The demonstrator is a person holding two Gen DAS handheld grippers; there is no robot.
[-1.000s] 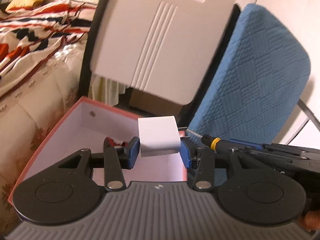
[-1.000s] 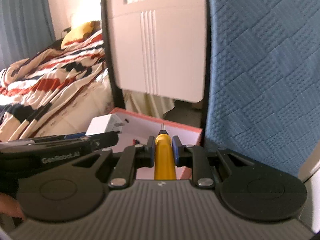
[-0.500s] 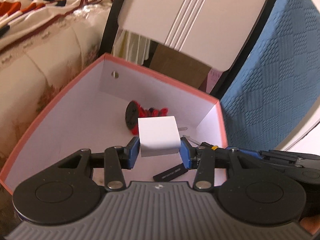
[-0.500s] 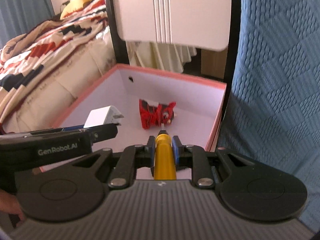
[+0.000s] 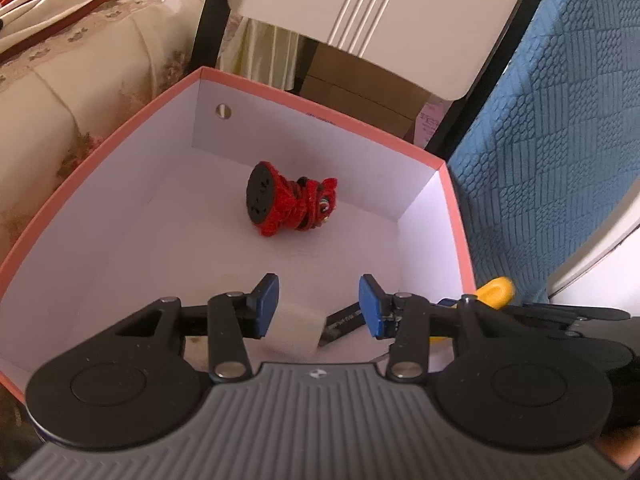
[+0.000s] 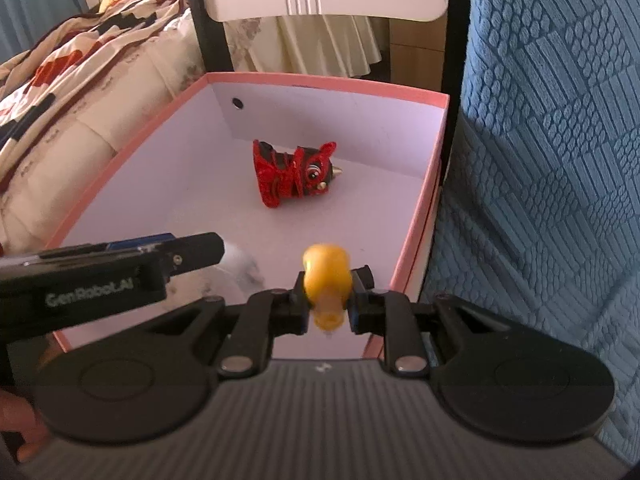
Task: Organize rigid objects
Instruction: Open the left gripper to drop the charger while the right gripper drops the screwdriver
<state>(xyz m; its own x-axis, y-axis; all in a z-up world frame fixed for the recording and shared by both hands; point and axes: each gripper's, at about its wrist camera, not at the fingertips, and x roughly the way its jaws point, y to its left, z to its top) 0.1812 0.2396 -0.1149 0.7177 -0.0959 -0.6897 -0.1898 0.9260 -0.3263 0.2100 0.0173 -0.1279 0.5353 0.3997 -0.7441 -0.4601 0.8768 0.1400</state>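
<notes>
A pink-rimmed box (image 5: pixel 320 98) with a white inside holds a red lion figure (image 5: pixel 290 205), which also shows in the right wrist view (image 6: pixel 294 174). My left gripper (image 5: pixel 318 306) is open over the box. A white cube (image 5: pixel 296 330) lies loose below its jaws, beside a dark flat piece (image 5: pixel 342 322). My right gripper (image 6: pixel 329 298) is shut on a yellow-handled screwdriver (image 6: pixel 327 280), blurred and tilted, over the box's near right side. The screwdriver's handle (image 5: pixel 494 287) shows in the left wrist view.
A white chair back (image 5: pixel 384 16) stands behind the box. A blue textured cushion (image 6: pixel 552 160) rises to the right. A bed with a patterned quilt (image 6: pixel 80 60) lies on the left. The left gripper's body (image 6: pixel 100 276) crosses the right wrist view.
Both grippers moved down over the box. My left gripper opened and the white cube dropped into the box. The screwdriver in my right gripper has tilted.
</notes>
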